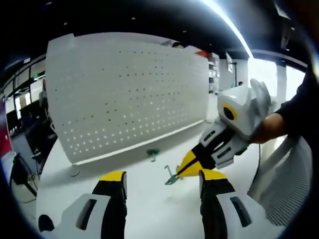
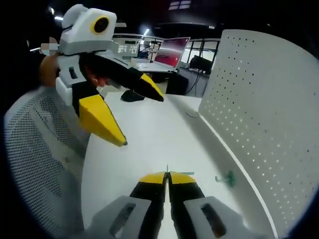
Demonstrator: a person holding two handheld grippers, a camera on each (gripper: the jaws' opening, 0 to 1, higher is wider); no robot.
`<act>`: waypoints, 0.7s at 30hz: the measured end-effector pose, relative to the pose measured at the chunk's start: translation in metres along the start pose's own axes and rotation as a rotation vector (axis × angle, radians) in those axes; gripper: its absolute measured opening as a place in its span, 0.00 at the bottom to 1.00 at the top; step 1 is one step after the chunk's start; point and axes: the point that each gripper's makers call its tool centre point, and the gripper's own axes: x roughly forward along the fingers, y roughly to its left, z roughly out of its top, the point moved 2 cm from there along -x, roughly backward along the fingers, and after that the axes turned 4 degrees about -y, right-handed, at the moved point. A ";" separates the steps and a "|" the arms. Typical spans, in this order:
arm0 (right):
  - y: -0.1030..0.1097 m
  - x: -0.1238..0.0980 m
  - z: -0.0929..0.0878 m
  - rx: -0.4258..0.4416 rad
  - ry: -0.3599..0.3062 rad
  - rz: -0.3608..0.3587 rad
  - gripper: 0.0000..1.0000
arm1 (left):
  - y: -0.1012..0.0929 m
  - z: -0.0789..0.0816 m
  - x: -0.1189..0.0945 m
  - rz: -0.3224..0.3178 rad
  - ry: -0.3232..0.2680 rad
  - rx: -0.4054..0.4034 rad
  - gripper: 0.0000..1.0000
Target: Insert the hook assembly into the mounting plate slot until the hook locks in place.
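The green hook (image 1: 172,176) is pinched in the pressed-together right gripper (image 2: 168,175), ready for the pegboard (image 1: 124,94) ahead; the left gripper (image 1: 162,178) is kept spread, empty

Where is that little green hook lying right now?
The green hook lies loose on the white table, near the foot of the pegboard; in the left gripper view it sits left of the right hand-held gripper.

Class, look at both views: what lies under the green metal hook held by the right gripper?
Under the green metal hook, pinched by the right gripper, lies bare white tabletop. In the right gripper view, closed fingers cover most of it.
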 end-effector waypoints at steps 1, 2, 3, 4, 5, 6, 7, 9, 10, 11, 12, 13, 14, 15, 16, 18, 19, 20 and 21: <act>0.001 0.000 0.001 -0.005 -0.001 0.001 0.00 | -0.001 0.001 0.001 0.002 0.004 0.000 0.55; 0.001 0.000 0.001 -0.010 -0.001 0.001 0.00 | -0.001 0.002 0.002 0.001 0.008 -0.002 0.54; 0.002 -0.001 0.002 -0.017 -0.001 0.001 0.00 | -0.002 0.004 0.004 0.000 0.012 -0.003 0.53; 0.003 -0.001 0.003 -0.020 -0.004 0.002 0.00 | -0.002 0.006 0.007 -0.001 0.018 -0.001 0.52; 0.003 -0.002 0.004 -0.022 -0.006 0.002 0.00 | -0.003 0.007 0.008 -0.002 0.023 0.005 0.52; 0.004 -0.003 0.005 -0.024 -0.009 0.001 0.00 | -0.003 0.008 0.010 -0.003 0.027 0.013 0.51; 0.004 -0.004 0.006 -0.026 -0.011 0.001 0.00 | -0.002 0.010 0.012 -0.003 0.032 0.019 0.50; 0.005 -0.005 0.009 -0.032 -0.018 0.000 0.00 | 0.000 0.013 0.018 0.000 0.044 0.023 0.48; 0.005 -0.005 0.010 -0.033 -0.018 -0.001 0.00 | 0.001 0.015 0.020 0.002 0.051 0.021 0.48; 0.006 -0.006 0.011 -0.038 -0.021 -0.002 0.00 | 0.002 0.016 0.022 0.004 0.056 0.020 0.47; 0.007 -0.007 0.012 -0.045 -0.024 -0.003 0.00 | 0.003 0.016 0.024 0.004 0.064 0.019 0.47; 0.007 -0.007 0.013 -0.049 -0.025 -0.003 0.00 | 0.004 0.015 0.026 0.002 0.081 0.014 0.47; 0.007 -0.008 0.013 -0.052 -0.026 -0.003 0.00 | 0.004 0.014 0.028 0.000 0.093 0.011 0.47; 0.008 -0.009 0.014 -0.056 -0.029 -0.003 0.00 | 0.004 0.013 0.030 -0.003 0.108 0.010 0.47; 0.008 -0.009 0.014 -0.058 -0.029 -0.003 0.00 | 0.004 0.012 0.031 -0.006 0.123 0.007 0.46; 0.009 -0.009 0.015 -0.064 -0.031 -0.003 0.00 | 0.003 0.012 0.035 -0.012 0.135 -0.001 0.45; 0.009 -0.009 0.015 -0.065 -0.032 -0.002 0.00 | 0.002 0.011 0.037 -0.013 0.148 -0.008 0.44; 0.009 -0.009 0.015 -0.067 -0.034 -0.001 0.00 | 0.001 0.010 0.038 -0.016 0.160 -0.008 0.43; 0.009 -0.009 0.016 -0.068 -0.035 -0.001 0.00 | 0.000 0.008 0.039 -0.020 0.174 -0.005 0.42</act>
